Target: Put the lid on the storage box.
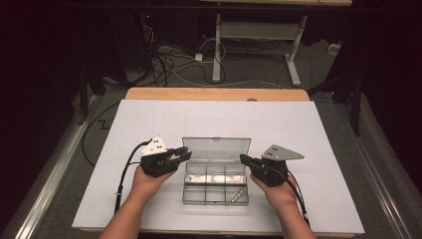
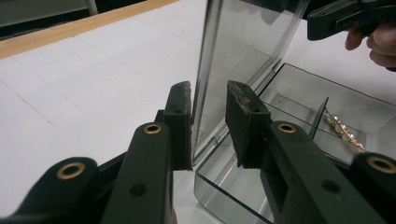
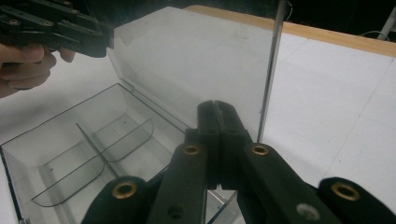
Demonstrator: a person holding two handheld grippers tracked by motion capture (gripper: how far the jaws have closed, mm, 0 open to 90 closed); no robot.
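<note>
One clear plastic box lies near the front middle of the white table cover, its lid upright at the box's far edge and a pearl chain in its front right compartment. The left gripper, at the box's left end, has its jaws parted astride the lid's edge without pinching it, and the right gripper, at the box's right end, is clenched on nothing. Since neither of the two grippers grips the lid, I judge a nudge could drop it shut or slide the light box.

Glossy clear plastic box
</note>
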